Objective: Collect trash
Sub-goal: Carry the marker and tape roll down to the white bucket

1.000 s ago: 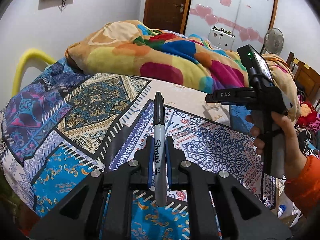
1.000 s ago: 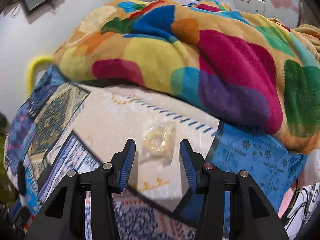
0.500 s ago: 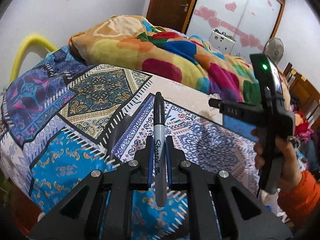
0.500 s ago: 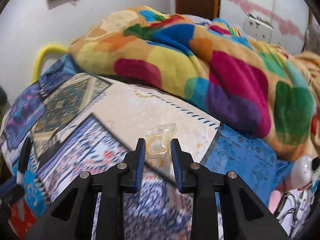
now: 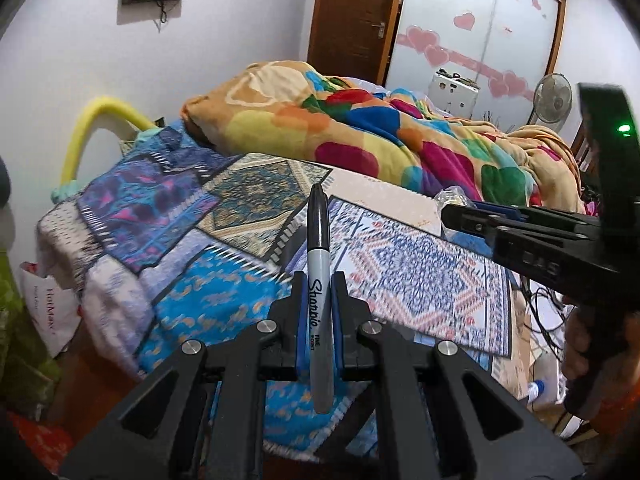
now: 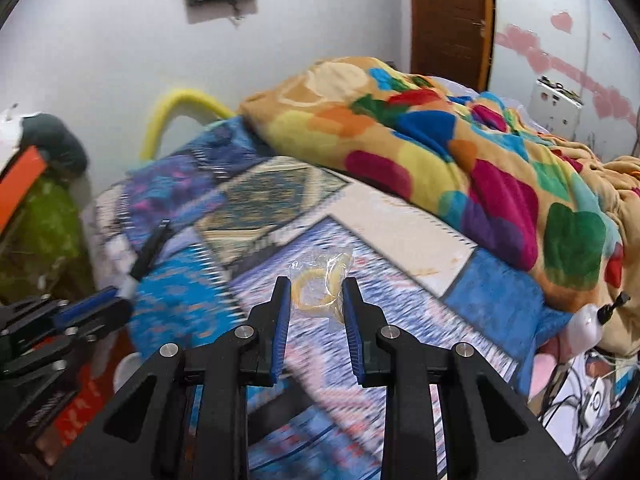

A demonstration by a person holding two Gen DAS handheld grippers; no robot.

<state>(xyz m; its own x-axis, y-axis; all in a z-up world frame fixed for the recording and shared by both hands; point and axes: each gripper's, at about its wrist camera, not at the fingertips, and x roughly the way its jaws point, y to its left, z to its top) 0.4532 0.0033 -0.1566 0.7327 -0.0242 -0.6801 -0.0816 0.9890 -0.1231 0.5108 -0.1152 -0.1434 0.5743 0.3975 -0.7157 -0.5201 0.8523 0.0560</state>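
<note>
Clear crinkled plastic, a small wrapper (image 6: 320, 284) with a yellowish ring inside, sits between the blue pads of the right tool (image 6: 314, 300). The jaws stand a little apart with the film bunched in the gap, and I cannot tell whether the pads truly pinch it. The wrapper appears lifted off the patterned bedspread (image 6: 420, 240), on the near side of the bright heart-print blanket (image 6: 460, 152). The left tool (image 5: 318, 312) is clamped on a Sharpie marker (image 5: 319, 280), cap pointing away toward that blanket.

My judgement is that the step in hand is carrying the wrapper off the bed. Thin film slips easily, so squeeze until the pads meet the plastic, move without jerks, and keep the tool level. Hold the marker steady and clear of the right tool's path, since the two are close.
</note>
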